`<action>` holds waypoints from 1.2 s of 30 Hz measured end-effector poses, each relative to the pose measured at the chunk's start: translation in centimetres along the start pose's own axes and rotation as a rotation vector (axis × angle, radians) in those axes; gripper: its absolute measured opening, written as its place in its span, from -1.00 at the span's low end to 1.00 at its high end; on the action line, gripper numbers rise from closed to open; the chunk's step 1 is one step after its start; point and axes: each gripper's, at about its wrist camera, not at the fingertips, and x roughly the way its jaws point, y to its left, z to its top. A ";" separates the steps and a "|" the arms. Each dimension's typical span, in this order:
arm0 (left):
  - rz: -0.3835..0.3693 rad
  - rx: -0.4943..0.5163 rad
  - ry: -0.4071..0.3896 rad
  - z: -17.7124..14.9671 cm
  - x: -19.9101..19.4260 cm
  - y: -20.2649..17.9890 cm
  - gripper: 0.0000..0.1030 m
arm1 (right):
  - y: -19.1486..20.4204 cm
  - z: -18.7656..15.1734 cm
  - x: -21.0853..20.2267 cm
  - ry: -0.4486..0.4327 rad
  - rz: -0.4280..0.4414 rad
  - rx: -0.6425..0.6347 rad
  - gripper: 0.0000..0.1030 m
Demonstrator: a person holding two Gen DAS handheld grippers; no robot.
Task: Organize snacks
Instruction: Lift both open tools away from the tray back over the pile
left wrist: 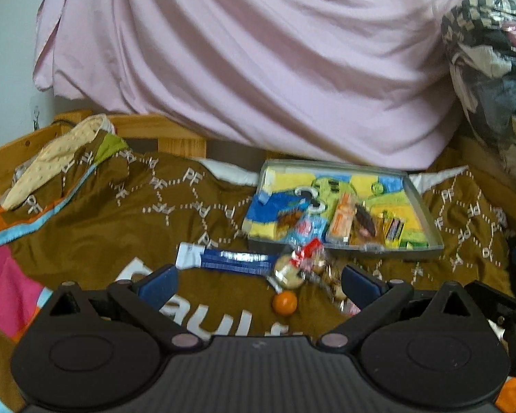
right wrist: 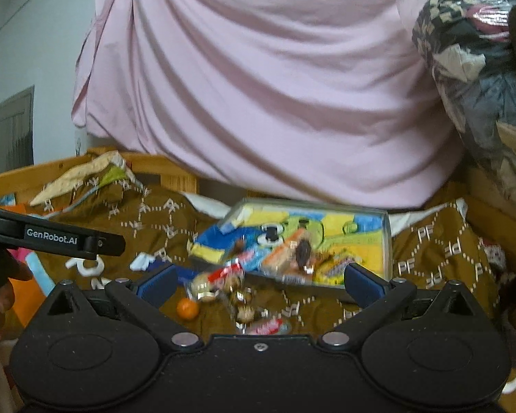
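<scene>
Loose snacks (left wrist: 302, 268) are seen before the tray (left wrist: 426, 216); both grippers (left wrist: 258, 282) (right wrist: 258, 280) are held spread, empty. Crinkly wrappers are likely light and slippery, best pinched at sealed ends.

"GenRobot.AI" on left gripper (right wrist: 62, 237); blanket (left wrist: 96, 227) apparently "PF".

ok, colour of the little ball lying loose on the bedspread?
Orange ball, clearest in the left wrist view.
</scene>
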 end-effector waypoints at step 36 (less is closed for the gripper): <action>-0.018 -0.046 0.442 -2.0 7.0 0.7 0.99 | -0.7 -2.6 4.3 0.259 -0.036 0.031 0.99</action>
